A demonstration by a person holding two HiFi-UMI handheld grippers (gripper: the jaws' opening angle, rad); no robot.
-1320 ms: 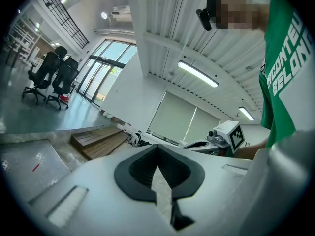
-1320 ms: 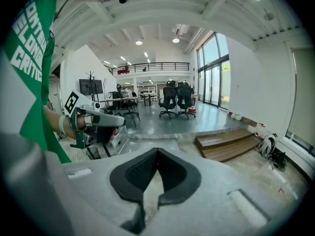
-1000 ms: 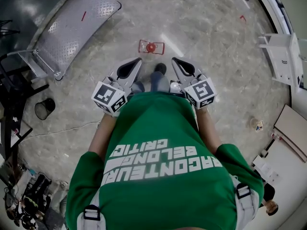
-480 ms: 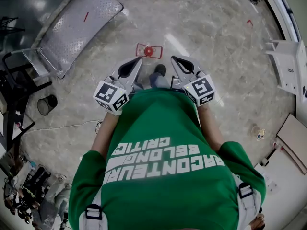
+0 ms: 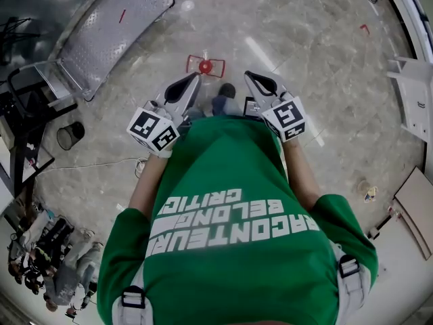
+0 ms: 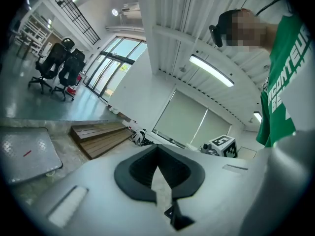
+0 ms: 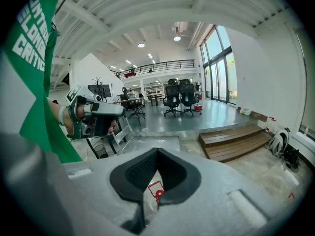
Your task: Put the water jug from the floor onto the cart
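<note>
A small red-topped thing (image 5: 205, 65) stands inside a red square mark on the marble floor, just ahead of my feet; I cannot tell from above whether it is the jug. It also shows through the right jaws as a red blob (image 7: 157, 192). The cart (image 5: 111, 26), a grey checker-plate platform with a tubular handle, is at the upper left. My left gripper (image 5: 193, 80) and right gripper (image 5: 251, 78) are held side by side at chest height. Both are shut, hold nothing and point toward the mark.
A black bin (image 5: 70, 135) and a floor cable (image 5: 88, 166) lie left of me. A white frame (image 5: 413, 93) stands at the right edge. Wooden steps (image 7: 236, 141) and office chairs (image 7: 179, 96) are farther off. Clutter and bags fill the lower left corner.
I have stepped across the floor with both grippers carried along, still shut. The red mark has slid slightly left in the head view, and the right-hand furniture has drifted toward the edge.
</note>
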